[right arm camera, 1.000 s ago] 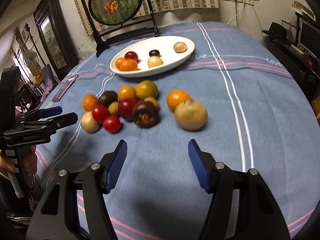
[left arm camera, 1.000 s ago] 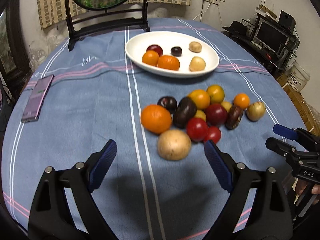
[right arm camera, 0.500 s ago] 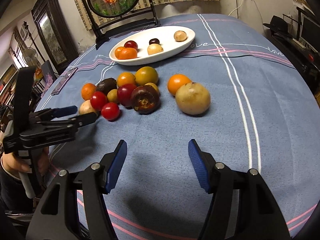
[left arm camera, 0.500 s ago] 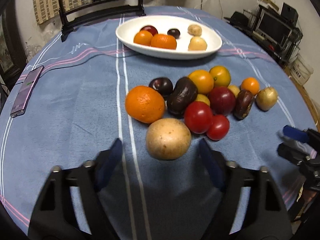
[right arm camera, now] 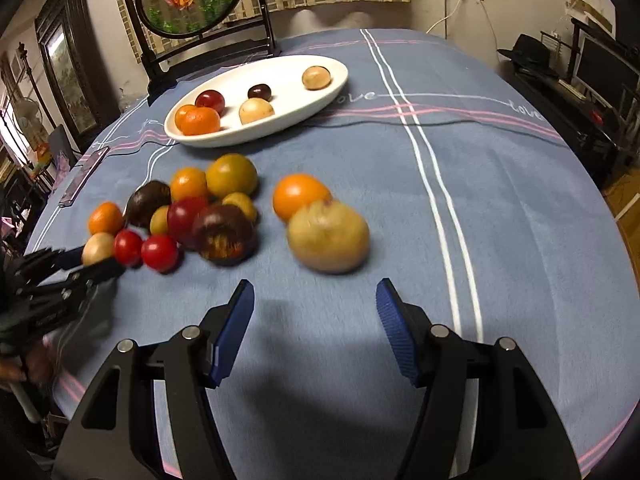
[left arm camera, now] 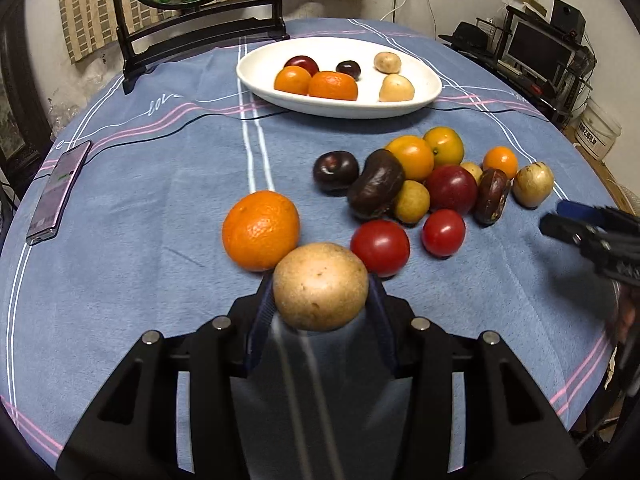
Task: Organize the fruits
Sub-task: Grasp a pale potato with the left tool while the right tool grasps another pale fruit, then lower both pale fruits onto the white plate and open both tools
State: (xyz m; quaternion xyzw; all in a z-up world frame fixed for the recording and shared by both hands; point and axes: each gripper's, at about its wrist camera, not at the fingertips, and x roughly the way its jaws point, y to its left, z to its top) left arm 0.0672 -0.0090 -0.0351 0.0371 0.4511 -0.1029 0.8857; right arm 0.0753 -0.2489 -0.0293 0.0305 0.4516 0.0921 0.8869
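Since a moment ago the left gripper (left arm camera: 320, 300) has dropped onto the tan round fruit (left arm camera: 320, 286), its jaws closing from wide, pads now against both flanks. An orange (left arm camera: 261, 230) touches that fruit at ten o'clock, a red tomato (left arm camera: 380, 247) at two. Beyond lies the fruit pile (left arm camera: 432, 184), then the white dish (left arm camera: 424, 92) at twelve. At the pile's other side the right gripper (right arm camera: 314, 320) hovers half-open, empty, over the blue tablecloth (right arm camera: 520, 220).
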